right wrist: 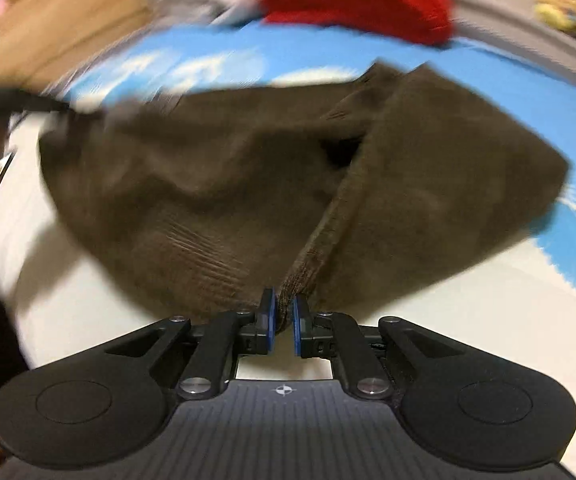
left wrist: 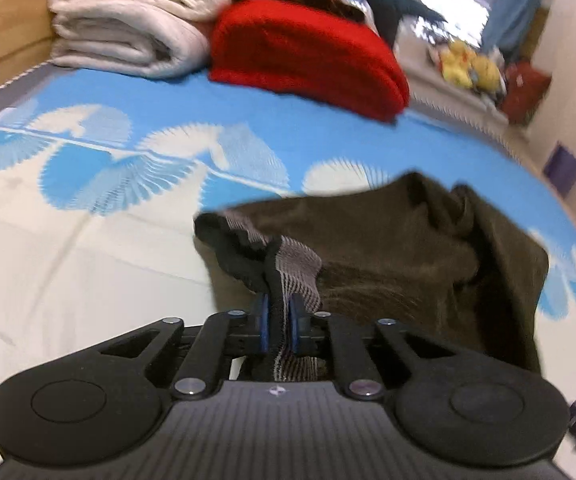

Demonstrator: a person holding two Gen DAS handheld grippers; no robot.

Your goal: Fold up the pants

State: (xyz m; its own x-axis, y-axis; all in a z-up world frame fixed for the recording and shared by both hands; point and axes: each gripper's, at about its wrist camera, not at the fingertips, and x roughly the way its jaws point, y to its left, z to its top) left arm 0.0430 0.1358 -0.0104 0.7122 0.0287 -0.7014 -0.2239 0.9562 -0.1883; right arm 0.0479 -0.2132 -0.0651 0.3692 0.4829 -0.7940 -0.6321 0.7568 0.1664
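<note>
Brown pants (right wrist: pixel 215 184): soft, limp corduroy, bunched mid-frame. Left gripper (left wrist: pixel 277 316) jaws clamped on striped waistband (left wrist: pixel 294 268); right gripper (right wrist: pixel 281 316) jaws clamped on seam edge.

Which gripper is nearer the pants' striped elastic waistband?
Left. The left gripper is clamped on the waistband itself. The right gripper grips a plain brown edge of the pants, with no waistband at its jaws.

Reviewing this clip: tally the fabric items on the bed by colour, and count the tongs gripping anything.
Brown: 1, the pants, striped waistband included
Red: 1, folded red blanket
White or cream: 1, folded white blanket; the pile behind it is too blurred to count
Tongs gripping: 2, left tongs and right tongs, both on the pants
Total: 3 fabric items, 2 tongs
</note>
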